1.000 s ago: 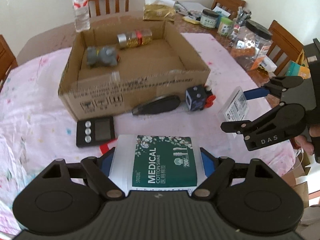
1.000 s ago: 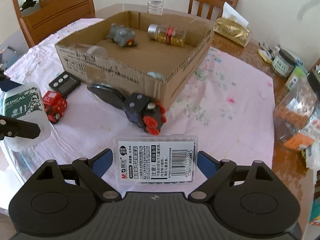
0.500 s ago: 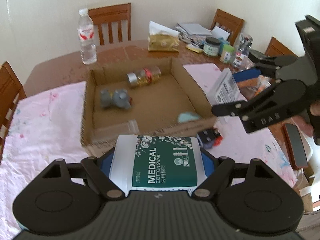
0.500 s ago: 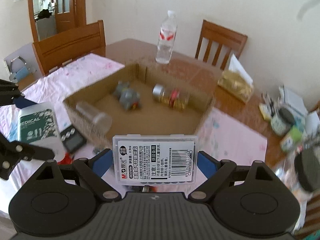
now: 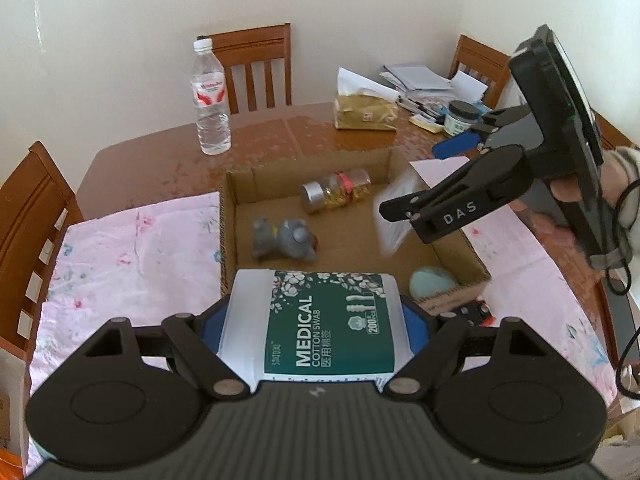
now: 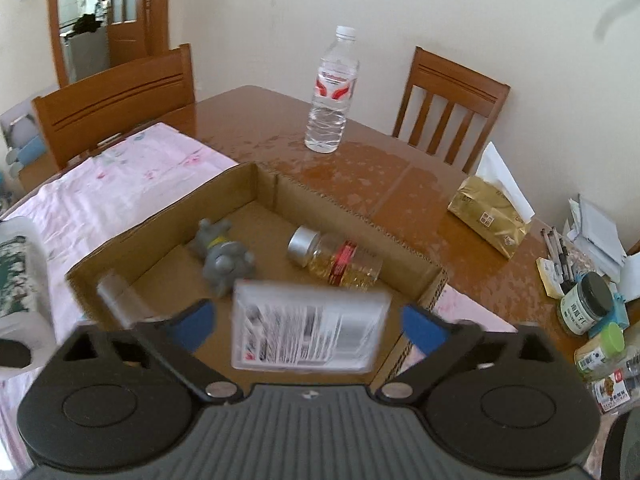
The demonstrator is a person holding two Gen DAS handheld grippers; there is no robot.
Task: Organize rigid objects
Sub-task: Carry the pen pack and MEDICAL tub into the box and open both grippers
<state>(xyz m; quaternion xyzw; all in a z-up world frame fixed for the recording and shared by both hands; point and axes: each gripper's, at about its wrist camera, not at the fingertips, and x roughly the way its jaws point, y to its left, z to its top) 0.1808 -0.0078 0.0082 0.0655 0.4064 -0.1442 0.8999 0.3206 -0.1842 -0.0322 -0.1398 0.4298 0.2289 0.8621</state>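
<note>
My left gripper [image 5: 314,316] is shut on a white tub labelled medical cotton swab [image 5: 320,344], held above the near wall of the cardboard box [image 5: 228,216]. My right gripper [image 6: 310,322] hangs over the box with its jaws opening. The clear plastic lead case [image 6: 308,336] is blurred between them, with a gap to each blue pad. The left wrist view shows this case [image 5: 394,216] below the right gripper [image 5: 424,178]. In the box lie a grey toy [image 5: 284,238], a glass jar [image 5: 336,192], a teal oval thing [image 5: 434,284] and a clear cup [image 6: 116,292].
A water bottle [image 5: 210,100] and a gold tissue pack [image 5: 366,112] stand behind the box. Jars and papers [image 6: 584,304] crowd the table's right end. A red and black toy car [image 5: 476,312] sits outside the box's near wall. Wooden chairs ring the table.
Both grippers rose and came forward over the box. The right jaws spread apart, and the plastic case, gripped before, now sits loose and blurred between them. The left grip is unchanged.
</note>
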